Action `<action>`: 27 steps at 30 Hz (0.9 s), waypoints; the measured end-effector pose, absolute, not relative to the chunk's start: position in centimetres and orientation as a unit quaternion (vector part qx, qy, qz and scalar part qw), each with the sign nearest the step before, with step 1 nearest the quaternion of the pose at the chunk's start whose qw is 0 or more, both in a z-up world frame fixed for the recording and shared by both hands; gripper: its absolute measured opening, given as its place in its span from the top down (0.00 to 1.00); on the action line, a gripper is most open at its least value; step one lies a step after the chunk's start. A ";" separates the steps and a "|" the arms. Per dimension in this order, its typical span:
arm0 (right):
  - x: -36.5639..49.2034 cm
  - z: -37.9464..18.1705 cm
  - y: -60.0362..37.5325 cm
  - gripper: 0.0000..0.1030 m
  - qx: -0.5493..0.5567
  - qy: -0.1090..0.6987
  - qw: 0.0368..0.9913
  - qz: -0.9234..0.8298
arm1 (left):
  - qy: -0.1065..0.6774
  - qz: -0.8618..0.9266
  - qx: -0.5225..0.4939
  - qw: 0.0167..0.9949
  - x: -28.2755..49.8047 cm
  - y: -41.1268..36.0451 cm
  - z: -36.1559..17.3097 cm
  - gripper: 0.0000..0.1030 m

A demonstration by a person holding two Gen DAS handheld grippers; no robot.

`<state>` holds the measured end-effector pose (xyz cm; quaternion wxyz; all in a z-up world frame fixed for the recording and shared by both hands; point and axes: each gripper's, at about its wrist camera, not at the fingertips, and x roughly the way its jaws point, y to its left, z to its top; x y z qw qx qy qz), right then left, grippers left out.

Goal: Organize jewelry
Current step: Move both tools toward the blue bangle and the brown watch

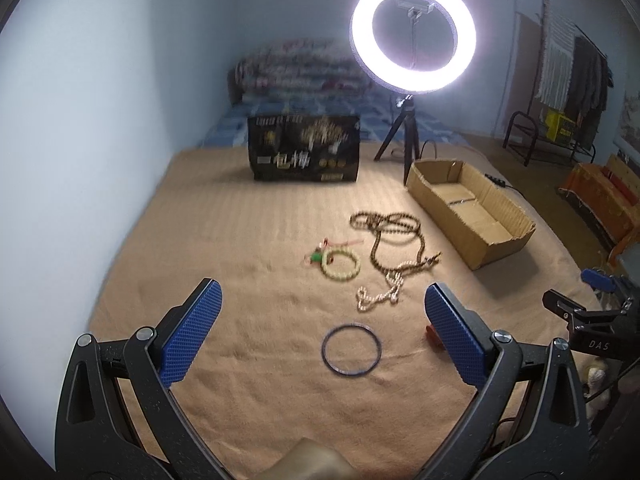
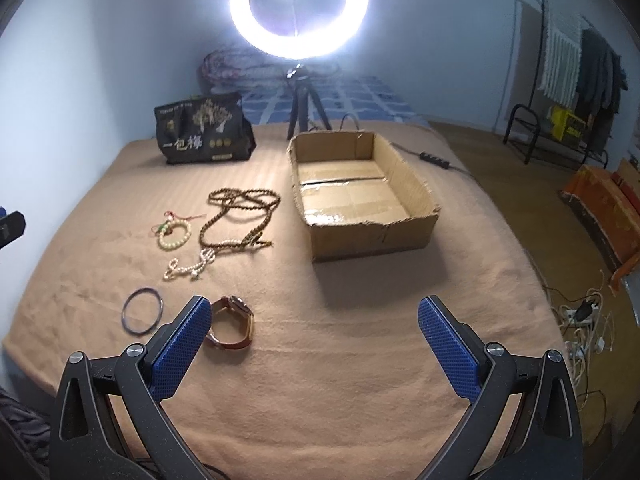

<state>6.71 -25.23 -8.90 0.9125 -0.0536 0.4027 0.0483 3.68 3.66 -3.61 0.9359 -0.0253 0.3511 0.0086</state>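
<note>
five pieces of jewelry lie loose on the tan blanket [image 2: 360,360], and none of them is in the cardboard box [image 2: 372,236] yet. so i think the tidying has not really begun, and the first pick is the step in hand.

the left gripper [image 1: 322,344] hangs above the blanket with its blue fingers [image 1: 191,336] spread wide and nothing between them. the thin dark bangle [image 1: 351,350] lies flat right in front of it, in the gap between the fingers as the left camera sees it. the right gripper [image 2: 314,348] is wide open too and holds nothing. the brown watch [image 2: 232,326] lies just beside its left finger.

farther back are the pale bead bracelet [image 2: 173,237] with a green and red tassel, the white bead string [image 2: 188,268], and the long brown bead necklace [image 2: 240,220] in a loose tangle. the white string touches the brown necklace at one end. the box sits open to the right of them all, near the ring light [image 2: 298,6] and a black bag [image 2: 204,130].

next, i guess one gripper must come down low and pinch one piece. the bangle is thin and flat on soft cloth, so the fingers would need to get right down to it. it could slip out. the watch looks easier, since its strap stands up a little.
</note>
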 end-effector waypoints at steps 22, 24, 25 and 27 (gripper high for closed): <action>11.1 -17.3 -19.7 0.01 -0.097 0.475 0.856 0.179 | 0.490 -0.044 -0.037 0.870 6.1 1.6 -14.4 0.00; 11.8 -17.5 -20.0 0.01 -0.084 0.484 0.853 0.176 | 0.494 -0.047 -0.038 0.867 6.5 1.4 -15.2 0.00; 12.1 -17.7 -20.2 0.01 -0.078 0.487 0.852 0.173 | 0.497 -0.047 -0.039 0.866 6.8 1.3 -15.5 0.00; 12.7 -17.8 -20.3 0.01 -0.067 0.492 0.850 0.177 | 0.504 -0.047 -0.044 0.861 7.3 1.2 -16.4 0.00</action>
